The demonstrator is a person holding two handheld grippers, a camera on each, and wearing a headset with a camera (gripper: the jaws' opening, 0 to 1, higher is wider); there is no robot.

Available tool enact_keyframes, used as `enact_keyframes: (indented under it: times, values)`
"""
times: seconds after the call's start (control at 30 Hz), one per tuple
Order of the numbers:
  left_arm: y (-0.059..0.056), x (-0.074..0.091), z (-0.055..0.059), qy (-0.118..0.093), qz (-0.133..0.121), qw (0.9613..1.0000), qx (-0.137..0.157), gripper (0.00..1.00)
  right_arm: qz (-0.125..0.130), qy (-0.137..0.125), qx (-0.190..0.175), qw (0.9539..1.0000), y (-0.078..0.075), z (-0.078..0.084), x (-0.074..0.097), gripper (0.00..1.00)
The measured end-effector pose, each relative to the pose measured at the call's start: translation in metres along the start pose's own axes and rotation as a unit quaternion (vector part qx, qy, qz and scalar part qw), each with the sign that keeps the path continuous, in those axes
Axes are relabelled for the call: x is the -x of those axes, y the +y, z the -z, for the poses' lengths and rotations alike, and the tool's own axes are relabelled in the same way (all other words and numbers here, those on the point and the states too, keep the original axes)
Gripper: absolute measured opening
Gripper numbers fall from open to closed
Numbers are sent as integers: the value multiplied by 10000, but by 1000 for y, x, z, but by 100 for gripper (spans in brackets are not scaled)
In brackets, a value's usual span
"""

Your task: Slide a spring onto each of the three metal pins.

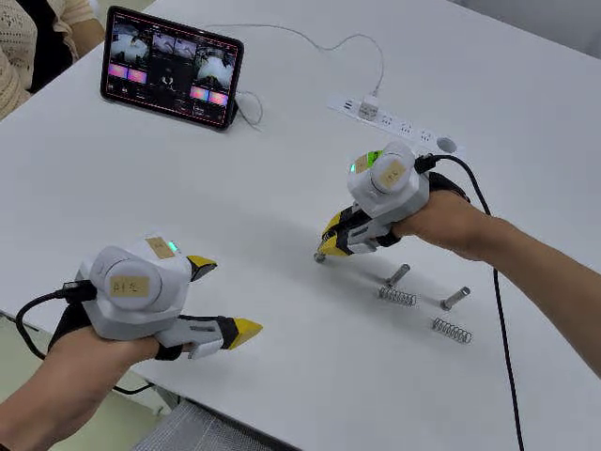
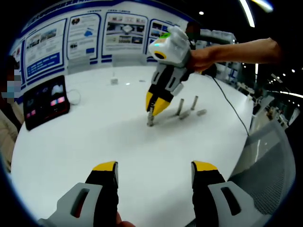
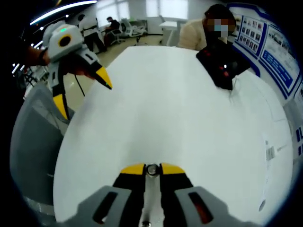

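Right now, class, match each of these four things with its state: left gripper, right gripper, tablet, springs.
Things: 1 left gripper; 2 right gripper; 3 tablet; 4 springs.
States: A lying flat on the table; B shut on a pin; C open, holding nothing; D propped up, screen lit.
Pairs: 1-C; 2-B; 3-D; 4-A.

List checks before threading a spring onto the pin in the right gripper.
1. Right gripper shut on held pin: ok.
2. Left gripper open, nothing between its jaws: ok.
3. First spring and second spring loose on the table: ok.
4. Second pin and third pin bare, beside the springs: ok.
5. A further spring located: cannot tell.
6. Held pin's lower end off the table: cannot tell.
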State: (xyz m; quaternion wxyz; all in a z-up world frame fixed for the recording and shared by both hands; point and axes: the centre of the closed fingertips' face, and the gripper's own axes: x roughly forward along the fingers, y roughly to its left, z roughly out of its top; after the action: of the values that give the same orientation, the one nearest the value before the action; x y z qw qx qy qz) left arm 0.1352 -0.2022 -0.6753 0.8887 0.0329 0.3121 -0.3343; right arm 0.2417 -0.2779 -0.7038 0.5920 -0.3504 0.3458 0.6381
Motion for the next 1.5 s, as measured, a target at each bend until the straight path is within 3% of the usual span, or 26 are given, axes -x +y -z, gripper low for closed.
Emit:
enact_keyframes:
  times: [0.5, 0.63, 1.0, 1.33, 1.47, 1.5]
  values:
    - [1, -1, -4, -31, -41, 10000, 20, 63, 13, 150, 76, 9999, -1, 8, -9, 13]
    - [0, -2, -6, -45, -35, 10000, 23, 63, 114, 223, 56, 9997, -5, 14, -10, 23]
    - [-2, -2, -10, -63, -51, 10000, 50, 63, 301, -176, -549, 9979, -12, 14, 7, 29]
    - [-3, -1, -12, -56, -32, 10000, 71, 63, 436, -675, -1211, 9894, -11, 13, 21, 36]
    - [-2, 0, -16, -112, -20, 9999, 120, 63, 385, -1139, -1777, 9767, -11, 10, 27, 37]
    - [-2, 0, -17, -121, -16, 9998, 127, 63, 415, -1173, -1798, 9758, -12, 11, 29, 38]
